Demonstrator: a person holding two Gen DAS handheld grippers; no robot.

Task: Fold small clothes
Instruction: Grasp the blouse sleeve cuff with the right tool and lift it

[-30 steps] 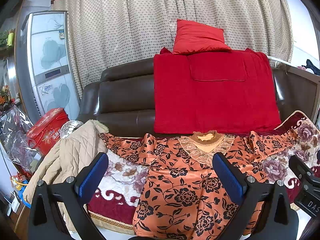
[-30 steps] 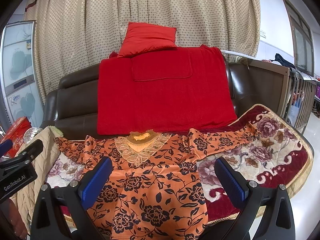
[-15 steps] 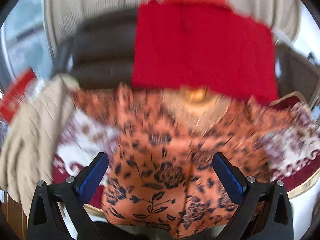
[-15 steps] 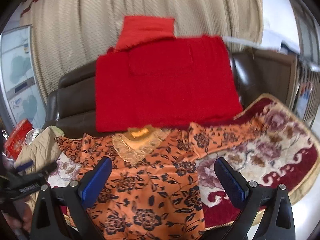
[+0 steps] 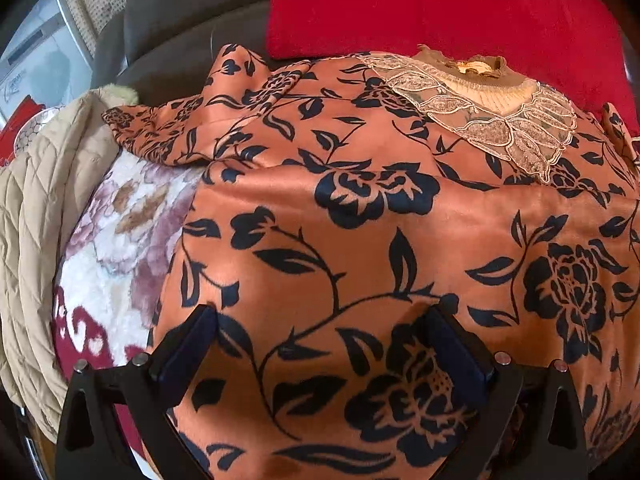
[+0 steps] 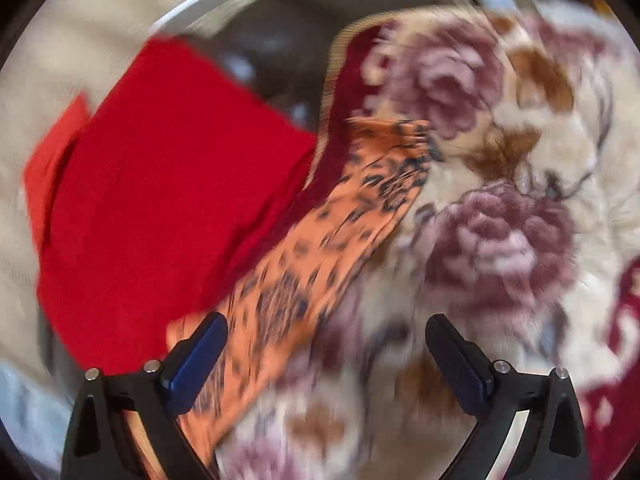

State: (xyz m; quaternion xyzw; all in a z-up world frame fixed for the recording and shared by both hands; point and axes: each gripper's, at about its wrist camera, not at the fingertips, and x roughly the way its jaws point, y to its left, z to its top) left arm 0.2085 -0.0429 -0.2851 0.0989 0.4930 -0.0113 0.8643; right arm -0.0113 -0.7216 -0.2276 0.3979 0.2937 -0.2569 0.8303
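Observation:
An orange top with a black flower print (image 5: 360,240) lies spread flat on a floral blanket, its lace collar (image 5: 492,116) at the far side and one sleeve (image 5: 176,132) stretched left. My left gripper (image 5: 320,344) hovers close over the lower body of the top, open, nothing between its blue pads. In the blurred right wrist view, the top's other sleeve (image 6: 332,248) runs diagonally up to its cuff (image 6: 396,140). My right gripper (image 6: 326,356) stands open just beside the sleeve's near part, its left fingertip (image 6: 196,356) over the fabric edge.
The floral blanket (image 5: 116,240) (image 6: 500,220) covers a dark leather sofa (image 5: 180,24). A red throw (image 5: 440,4) (image 6: 160,208) hangs on the backrest. A beige quilted jacket (image 5: 36,220) lies at the left end.
Both grippers dropped in close to the sofa. The left one now sits low over the top's body; the right one swung right and tilted toward the far sleeve, blurring its view.

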